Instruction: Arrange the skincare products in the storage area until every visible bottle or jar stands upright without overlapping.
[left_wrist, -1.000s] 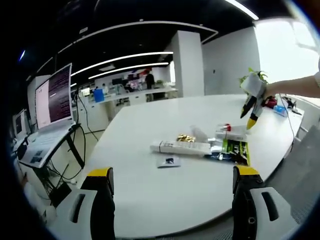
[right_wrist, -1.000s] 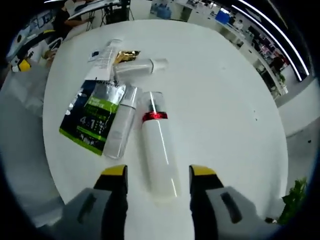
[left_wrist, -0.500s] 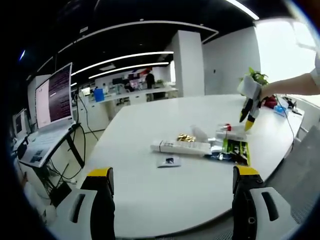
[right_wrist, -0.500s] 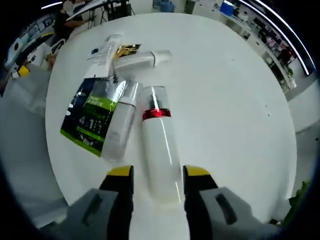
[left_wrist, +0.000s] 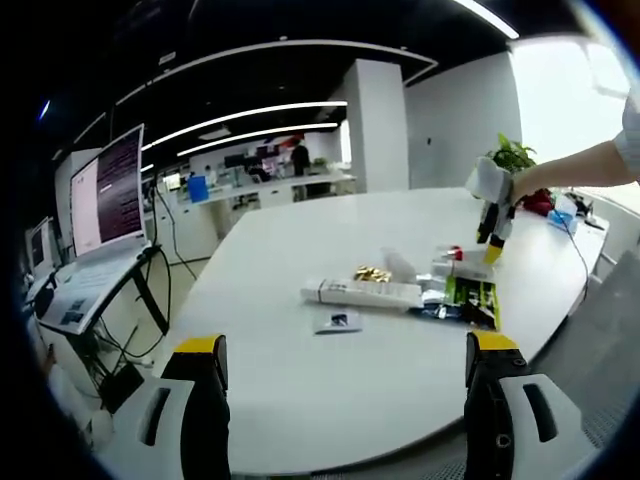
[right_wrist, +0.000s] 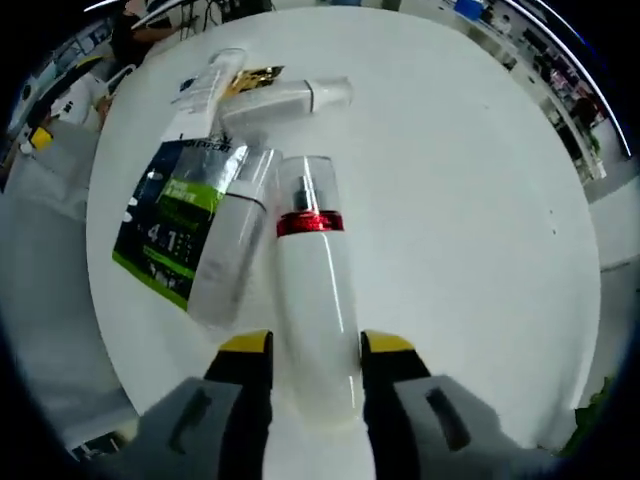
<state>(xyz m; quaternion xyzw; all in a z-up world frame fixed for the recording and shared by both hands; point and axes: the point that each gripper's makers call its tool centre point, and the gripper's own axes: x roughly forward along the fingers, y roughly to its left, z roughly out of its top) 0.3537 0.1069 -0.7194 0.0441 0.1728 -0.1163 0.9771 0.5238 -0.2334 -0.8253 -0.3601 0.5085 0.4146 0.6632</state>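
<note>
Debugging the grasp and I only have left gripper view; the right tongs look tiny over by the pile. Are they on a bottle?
Observer: Yes. In right gripper view the right tongs straddle the base end of a white bottle with a red band, one jaw close on each side. I can't tell if they press it.
Operator: Bottle upright?
Observer: No. It lies flat on the table, with its clear cap pointing away from the tongs.
Operator: Anything crowding it?
Observer: A slimmer white bottle lies alongside it, overlapping the edge of a green pouch. I can't tell whether the two bottles touch.
</note>
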